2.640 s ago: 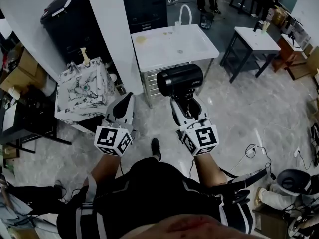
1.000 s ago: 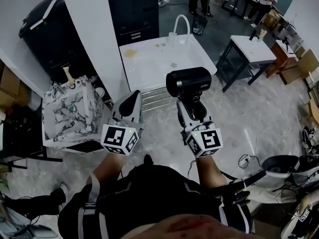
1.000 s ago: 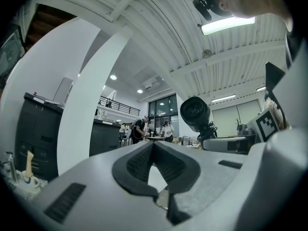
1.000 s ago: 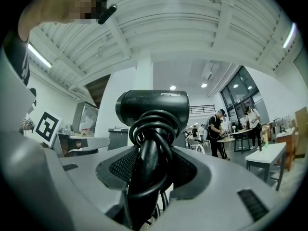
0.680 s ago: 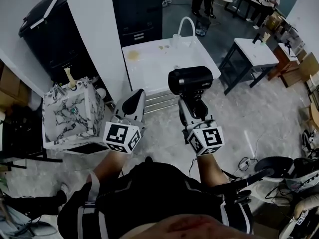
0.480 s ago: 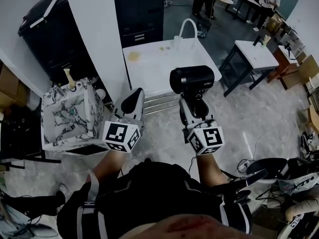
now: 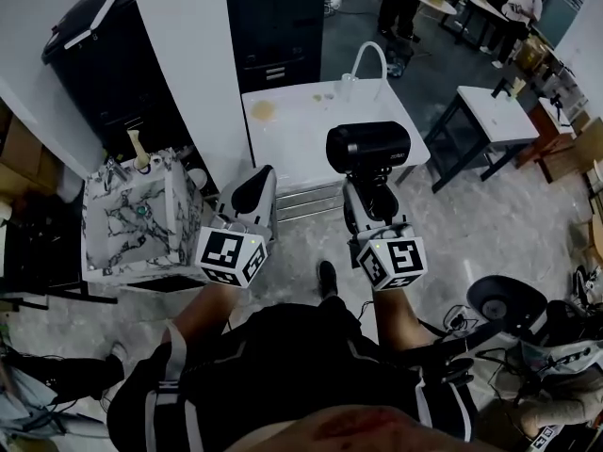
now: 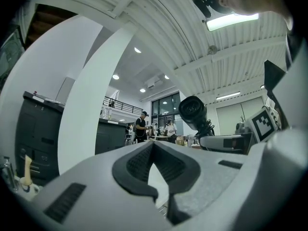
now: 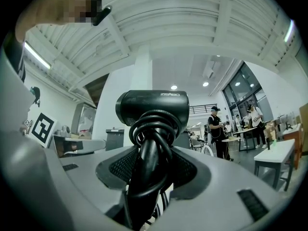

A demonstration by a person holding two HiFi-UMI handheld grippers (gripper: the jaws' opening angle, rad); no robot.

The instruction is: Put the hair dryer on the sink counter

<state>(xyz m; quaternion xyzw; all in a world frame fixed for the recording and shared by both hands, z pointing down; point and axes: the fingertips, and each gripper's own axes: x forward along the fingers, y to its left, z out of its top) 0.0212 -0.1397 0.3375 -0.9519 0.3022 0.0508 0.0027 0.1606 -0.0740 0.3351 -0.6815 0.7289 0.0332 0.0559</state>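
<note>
Pale marbled floor (image 7: 283,252) is seen from the head view, with the white sink counter (image 7: 297,130) ahead of the person beside a white pillar (image 7: 184,64); a curved faucet (image 7: 366,59) stands at the counter's far edge. A marble-patterned box (image 7: 132,219) sits on the floor to the left, and a small white table (image 7: 495,111) stands well apart to the right. The hair dryer (image 7: 367,146) is held upright in the right tongs (image 7: 369,196), its black barrel lying crosswise at the top and overlapping the counter's near right corner in that view; it is not yet set on the counter. In the right gripper view the jaws are seen clamped on the handle, around which the black cord (image 9: 153,129) is wound. The left tongs (image 7: 252,188) are carried alongside, just left of the right ones, with the jaw tips closed together and nothing between them. Persons are noted standing in the background of both gripper views.
</note>
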